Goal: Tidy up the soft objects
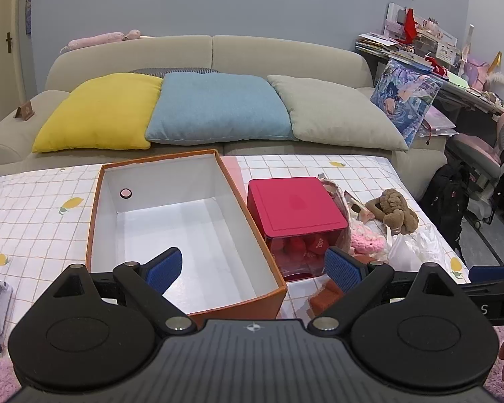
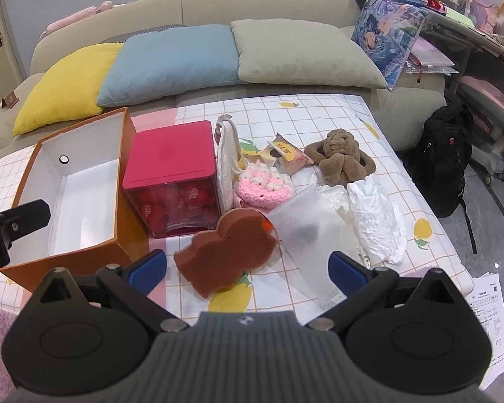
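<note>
An empty orange box [image 1: 279,294] [image 2: 27,154] with a white inside stands on the table. My left gripper [image 1: 255,270] hangs open over its near end, holding nothing. My right gripper [image 2: 247,268] is open just in front of a brown duck-shaped sponge [image 2: 223,252], whose edge also shows in the left wrist view as the sponge [image 1: 322,299]. Behind the sponge lie a pink crocheted piece [image 2: 263,186] [image 1: 366,240], a brown plush toy [image 2: 341,161] [image 1: 394,210], a frosted plastic pouch [image 2: 304,221] and crumpled white plastic [image 2: 376,218].
A red-lidded clear box [image 1: 294,205] [image 2: 171,164] of red items stands right of the orange box. The lemon-print tablecloth [image 1: 33,208] covers the table. A sofa with yellow [image 1: 97,112], blue and grey cushions runs behind. A black backpack [image 2: 443,161] sits on the floor at right.
</note>
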The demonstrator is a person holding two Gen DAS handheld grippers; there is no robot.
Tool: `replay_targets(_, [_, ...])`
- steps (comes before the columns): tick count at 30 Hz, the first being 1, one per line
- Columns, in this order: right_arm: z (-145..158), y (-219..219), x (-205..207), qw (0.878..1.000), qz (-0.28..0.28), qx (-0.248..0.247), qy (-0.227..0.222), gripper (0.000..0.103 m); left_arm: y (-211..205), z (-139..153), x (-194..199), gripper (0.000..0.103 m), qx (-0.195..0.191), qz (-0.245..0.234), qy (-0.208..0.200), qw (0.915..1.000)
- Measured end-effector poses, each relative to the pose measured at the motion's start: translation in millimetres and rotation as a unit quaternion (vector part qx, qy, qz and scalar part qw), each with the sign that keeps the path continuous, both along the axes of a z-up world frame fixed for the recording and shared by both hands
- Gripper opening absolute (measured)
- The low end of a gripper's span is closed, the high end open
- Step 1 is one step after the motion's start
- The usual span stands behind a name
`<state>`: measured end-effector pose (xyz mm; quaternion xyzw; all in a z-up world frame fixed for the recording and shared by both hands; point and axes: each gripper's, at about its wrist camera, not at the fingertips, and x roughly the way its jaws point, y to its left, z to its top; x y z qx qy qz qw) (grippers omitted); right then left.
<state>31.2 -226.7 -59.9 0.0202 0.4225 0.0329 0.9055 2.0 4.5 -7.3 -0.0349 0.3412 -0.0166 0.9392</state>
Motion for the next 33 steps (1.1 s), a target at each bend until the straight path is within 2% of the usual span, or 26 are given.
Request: replay_targets(33, [-5.7, 3.6, 2.6, 1.000, 0.011, -0.006, 0.017, 0.100, 3.2, -6.3, -1.0, 0.103, -0.012, -0.003, 0.023, 0.9997])
